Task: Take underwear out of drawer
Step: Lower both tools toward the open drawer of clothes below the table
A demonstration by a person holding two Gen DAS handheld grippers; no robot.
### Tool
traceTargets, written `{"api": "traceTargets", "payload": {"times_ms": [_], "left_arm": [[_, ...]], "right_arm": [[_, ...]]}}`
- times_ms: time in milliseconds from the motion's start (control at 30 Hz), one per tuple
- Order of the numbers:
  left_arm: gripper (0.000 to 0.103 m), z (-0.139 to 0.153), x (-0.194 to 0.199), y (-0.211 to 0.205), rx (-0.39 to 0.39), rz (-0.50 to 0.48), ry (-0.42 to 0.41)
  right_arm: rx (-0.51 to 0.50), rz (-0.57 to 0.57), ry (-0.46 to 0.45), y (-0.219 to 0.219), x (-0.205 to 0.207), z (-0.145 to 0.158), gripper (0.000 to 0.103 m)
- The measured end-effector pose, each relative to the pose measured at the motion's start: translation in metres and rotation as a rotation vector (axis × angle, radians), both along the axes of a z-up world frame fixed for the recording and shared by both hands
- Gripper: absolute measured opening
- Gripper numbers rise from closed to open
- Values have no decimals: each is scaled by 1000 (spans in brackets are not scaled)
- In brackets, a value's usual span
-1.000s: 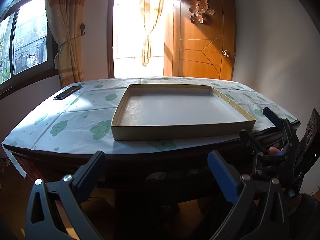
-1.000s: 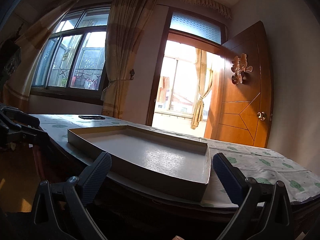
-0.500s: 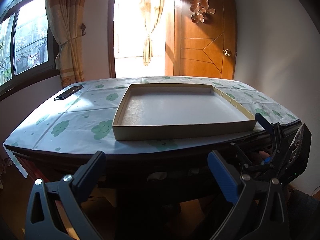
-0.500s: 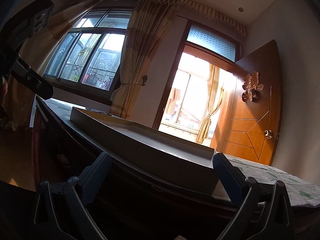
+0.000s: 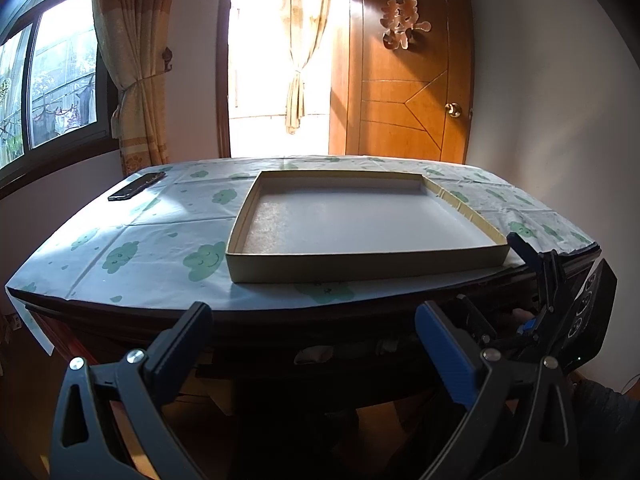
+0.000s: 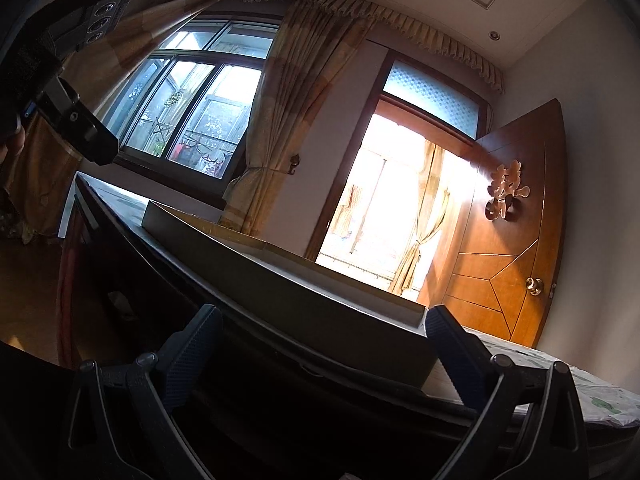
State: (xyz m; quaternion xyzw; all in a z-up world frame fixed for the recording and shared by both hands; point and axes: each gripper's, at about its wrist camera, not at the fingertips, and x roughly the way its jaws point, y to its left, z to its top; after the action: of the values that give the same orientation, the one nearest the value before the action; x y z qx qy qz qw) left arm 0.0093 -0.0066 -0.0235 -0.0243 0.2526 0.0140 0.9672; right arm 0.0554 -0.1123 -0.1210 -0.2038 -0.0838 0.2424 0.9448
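No underwear shows in either view. Below the tabletop runs the table's dark wooden front (image 5: 280, 344) with a pale handle-like patch (image 5: 314, 354) on it; I cannot make out a drawer's outline in the shadow. My left gripper (image 5: 312, 332) is open and empty, held in front of that dark front. My right gripper (image 6: 320, 336) is also open and empty, low and tilted, close under the table edge (image 6: 240, 312). In the left wrist view the right gripper (image 5: 496, 276) sits at the table's near right corner, with a fingertip of the hand holding it just visible.
A shallow empty cardboard box (image 5: 360, 264) lies on the cloud-print tablecloth (image 5: 140, 248). A dark phone (image 5: 136, 186) rests at the far left. Behind are a wooden door (image 5: 412, 92), a bright doorway and curtained windows. The left gripper's black housing (image 6: 80, 128) fills the upper left of the right wrist view.
My right gripper has dropped below the tabletop and tilted, so the box interior has gone out of its view. My left gripper has barely shifted. Both stay open.
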Motion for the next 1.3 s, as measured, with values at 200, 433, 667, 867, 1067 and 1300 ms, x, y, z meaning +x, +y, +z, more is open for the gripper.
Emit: {"api": "traceTargets", "payload": {"times_ms": [200,433,667,867,1067,1300], "left_arm": [[103,-3,-1,-1,5,-6,11],[103,-5,-2,0,4,-5,19],[103,-8,-3,3,4,-4,28],[103,-12,-6,5,-1,-3,36],[103,-16,-8,7,-7,-2,44],[103,-17,-10,9,-14,-1,45]], "right_arm": [[3,2,34,-3,-3,2,102],[9,-15,71,-5,-9,3,102],[9,-32,86,-8,-18,3,103],[-16,-37,102,-7,-28,1,102],[-26,-46,114,-9,-38,1,102],[-35,-62,134,-11,-49,1,103]]}}
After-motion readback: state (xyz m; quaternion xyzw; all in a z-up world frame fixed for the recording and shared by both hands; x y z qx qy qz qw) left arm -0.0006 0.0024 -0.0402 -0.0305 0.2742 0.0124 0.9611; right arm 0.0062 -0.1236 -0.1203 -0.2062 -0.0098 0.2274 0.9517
